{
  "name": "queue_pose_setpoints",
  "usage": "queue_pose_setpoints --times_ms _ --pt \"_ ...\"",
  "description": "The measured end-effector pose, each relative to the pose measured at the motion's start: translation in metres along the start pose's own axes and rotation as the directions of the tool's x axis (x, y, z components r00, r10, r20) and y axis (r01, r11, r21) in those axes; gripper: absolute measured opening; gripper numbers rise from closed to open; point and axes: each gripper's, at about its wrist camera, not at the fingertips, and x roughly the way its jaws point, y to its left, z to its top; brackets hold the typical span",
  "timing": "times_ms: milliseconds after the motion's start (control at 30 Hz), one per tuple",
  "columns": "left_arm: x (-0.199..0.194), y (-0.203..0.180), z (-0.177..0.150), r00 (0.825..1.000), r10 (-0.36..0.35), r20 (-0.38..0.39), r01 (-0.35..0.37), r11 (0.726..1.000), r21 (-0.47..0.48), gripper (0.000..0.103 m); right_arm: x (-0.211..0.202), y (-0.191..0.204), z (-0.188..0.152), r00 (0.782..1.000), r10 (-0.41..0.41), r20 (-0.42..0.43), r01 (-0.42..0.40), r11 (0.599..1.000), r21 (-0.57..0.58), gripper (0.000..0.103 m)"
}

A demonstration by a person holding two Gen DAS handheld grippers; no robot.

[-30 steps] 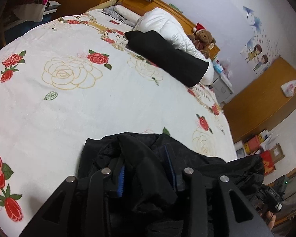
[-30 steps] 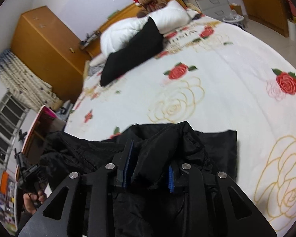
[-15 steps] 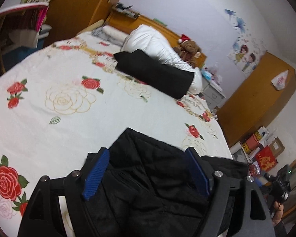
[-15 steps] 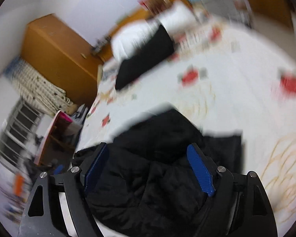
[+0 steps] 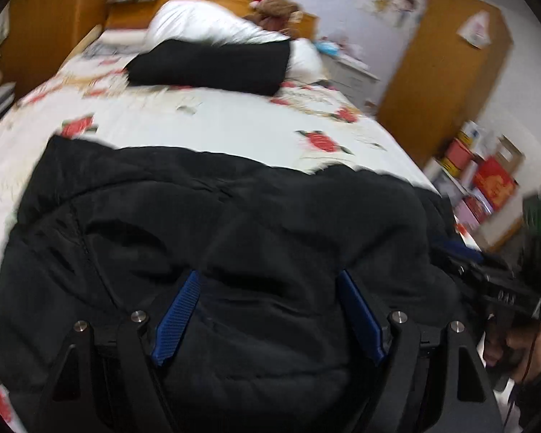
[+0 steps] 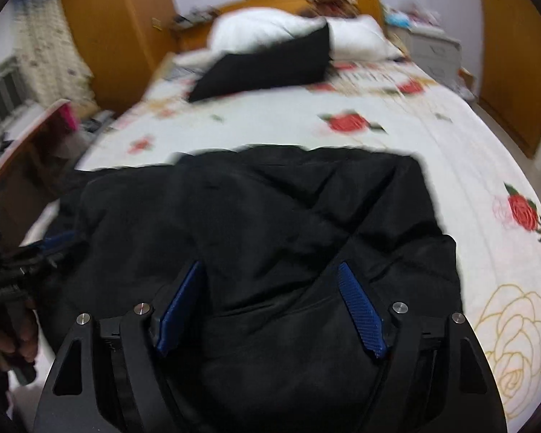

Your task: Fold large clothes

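Both grippers, left gripper [image 5: 268, 312] & right gripper [image 6: 270, 310], are hanging wide over the black jacket [image 5: 216, 252], jaws just opened, nothing pinched. Jacket's lying bunched near the foot of the bed [image 6: 270, 122]. Risk imo: puffy fabric springing back, fold undoing itself. Rose-print sheet, wood headboard [image 6: 277, 0], wardrobe [image 5: 443, 72].

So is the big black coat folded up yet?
Partly. The black padded jacket lies bunched in a rough bundle at the near edge of the flowered bedspread, so at least one fold looks done. Nothing is in hand: the left gripper and right gripper have just opened, their blue pads clear of the fabric. Left: smoothing the lumpy top, perhaps one more fold.
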Motion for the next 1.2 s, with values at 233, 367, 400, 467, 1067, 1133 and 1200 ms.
queue_pose_setpoints --times_ms 233,367,400,467,1067,1133,1200 --pt "0.045 0.011 0.004 0.993 0.107 0.050 -0.106 0.994 -0.010 0.074 0.049 -0.023 0.006 0.999 -0.034 -0.015 0.034 0.998 0.048 0.077" --pt "0.048 0.010 0.000 0.990 0.133 0.038 -0.133 0.991 -0.014 0.074 0.056 -0.026 0.007 0.998 -0.046 -0.036 0.049 0.997 0.063 0.077" --pt "0.045 0.010 0.004 0.991 0.136 0.012 -0.136 0.991 -0.011 0.073 0.054 -0.025 0.008 0.998 -0.044 -0.044 0.046 0.997 0.062 0.077" --pt "0.028 0.013 0.012 0.990 0.143 -0.009 -0.144 0.989 -0.018 0.067 0.036 -0.026 0.016 0.998 -0.035 -0.048 0.039 0.996 0.077 0.075" --pt "0.040 0.106 0.008 0.941 0.326 0.092 -0.321 0.945 -0.068 0.072 0.065 -0.064 0.007 0.986 -0.168 -0.010 0.168 0.977 0.130 0.063" --pt "0.041 0.107 0.005 0.941 0.321 0.103 -0.315 0.946 -0.074 0.072 0.066 -0.064 0.004 0.987 -0.158 -0.004 0.157 0.978 0.135 0.063" --pt "0.041 0.107 0.006 0.939 0.327 0.103 -0.321 0.944 -0.071 0.072 0.067 -0.065 0.003 0.988 -0.154 -0.010 0.154 0.978 0.140 0.063"
